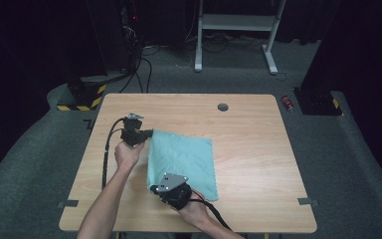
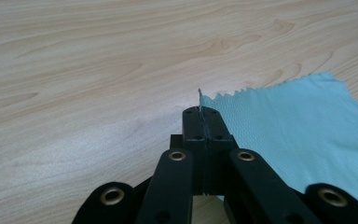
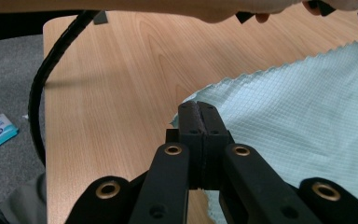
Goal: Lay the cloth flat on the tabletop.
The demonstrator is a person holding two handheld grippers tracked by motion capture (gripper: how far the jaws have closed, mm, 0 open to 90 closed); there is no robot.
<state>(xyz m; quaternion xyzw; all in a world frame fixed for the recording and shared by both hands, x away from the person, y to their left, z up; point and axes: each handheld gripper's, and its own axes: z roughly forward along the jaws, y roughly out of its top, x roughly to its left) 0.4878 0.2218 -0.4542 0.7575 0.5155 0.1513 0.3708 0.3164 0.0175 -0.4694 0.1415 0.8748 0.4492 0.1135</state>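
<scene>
The left gripper (image 1: 146, 133) sits at the far left corner of the teal cloth (image 1: 184, 159), its jaws clenched on that corner; in the left gripper view (image 2: 204, 114) a sliver of the zigzag edge pokes up between the pressed pads. The cloth lies on the wooden table (image 1: 248, 129), left of the middle, its left side apparently raised a little off the wood. At the cloth's near left corner the right gripper (image 1: 154, 189), grey plate on top, has its jaws clamped on the fabric edge, as the right gripper view (image 3: 196, 112) shows.
</scene>
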